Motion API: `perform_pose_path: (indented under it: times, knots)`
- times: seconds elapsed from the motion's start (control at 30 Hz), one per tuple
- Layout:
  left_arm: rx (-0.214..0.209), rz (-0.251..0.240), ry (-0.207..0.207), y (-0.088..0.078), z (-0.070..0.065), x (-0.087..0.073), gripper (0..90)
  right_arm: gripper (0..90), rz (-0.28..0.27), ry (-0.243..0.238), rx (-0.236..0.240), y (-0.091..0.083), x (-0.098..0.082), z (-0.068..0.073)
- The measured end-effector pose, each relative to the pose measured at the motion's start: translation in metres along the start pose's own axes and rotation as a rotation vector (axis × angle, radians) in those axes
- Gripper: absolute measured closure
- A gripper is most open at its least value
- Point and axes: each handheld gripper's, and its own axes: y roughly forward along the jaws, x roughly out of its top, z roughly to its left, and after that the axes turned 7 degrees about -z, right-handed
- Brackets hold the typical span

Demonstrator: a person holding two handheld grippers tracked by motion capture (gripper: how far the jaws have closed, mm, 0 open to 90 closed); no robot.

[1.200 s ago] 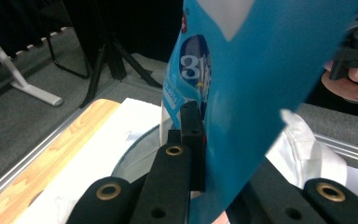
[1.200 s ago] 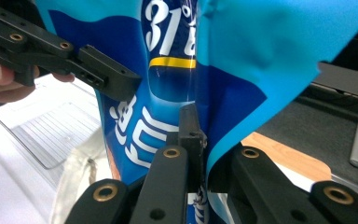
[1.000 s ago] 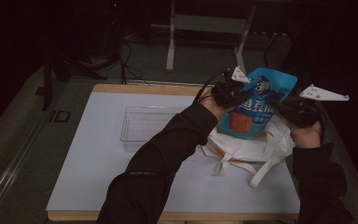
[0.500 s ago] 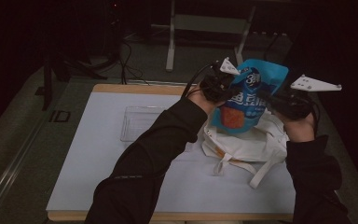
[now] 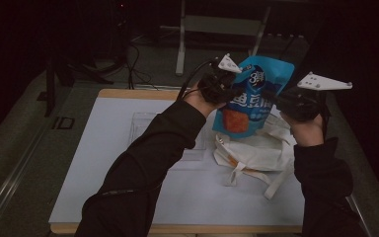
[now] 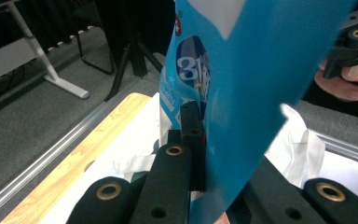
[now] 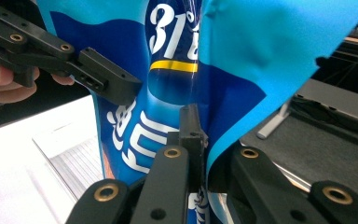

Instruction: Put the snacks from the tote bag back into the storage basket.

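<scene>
White table [image 5: 128, 197], both claws clamped on blue snack bag [image 5: 254, 94], left claw [image 5: 227, 86], right claw [image 5: 281, 98], bag's base hiding cloth tote [image 5: 261, 153]

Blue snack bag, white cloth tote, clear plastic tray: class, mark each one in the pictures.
blue snack bag [image 5: 249, 106], high view, its printed front.
white cloth tote [image 5: 259, 153], high view, its folded body.
clear plastic tray [image 5: 140, 123], high view, its bare left part.

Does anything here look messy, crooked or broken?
Nothing looks broken or spilled. The blue bag is held up, tilted, by both grippers, and a white tote lies crumpled on the table below it.
</scene>
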Motion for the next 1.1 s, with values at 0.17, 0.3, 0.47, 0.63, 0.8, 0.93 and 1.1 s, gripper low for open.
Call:
perform_pose_path:
  times: [0.17, 0.3, 0.47, 0.63, 0.8, 0.93, 1.1]
  knots:
    - [0.017, 0.003, -0.005, -0.012, 0.005, -0.003, 90.0, 88.4, 0.002, -0.013, 0.012, 0.010, 0.005, 0.009]
    - [0.042, -0.011, 0.013, -0.023, 0.007, -0.006, 90.0, 88.5, -0.008, -0.010, 0.022, 0.017, 0.010, 0.016]
    - [0.056, -0.007, -0.004, -0.037, 0.013, -0.013, 90.0, 88.5, -0.001, -0.017, 0.042, 0.030, 0.014, 0.027]
    - [0.061, -0.019, -0.013, -0.056, 0.020, -0.021, 90.0, 88.6, 0.002, -0.027, 0.070, 0.041, 0.018, 0.039]
    - [0.076, -0.037, -0.022, -0.076, 0.026, -0.026, 90.0, 88.5, -0.008, -0.041, 0.096, 0.053, 0.026, 0.052]
    - [0.084, -0.038, -0.024, -0.091, 0.032, -0.032, 90.0, 88.6, -0.004, -0.054, 0.115, 0.065, 0.032, 0.063]
    - [0.063, -0.029, -0.026, -0.112, 0.043, -0.042, 90.0, 88.6, -0.005, -0.072, 0.144, 0.079, 0.034, 0.079]
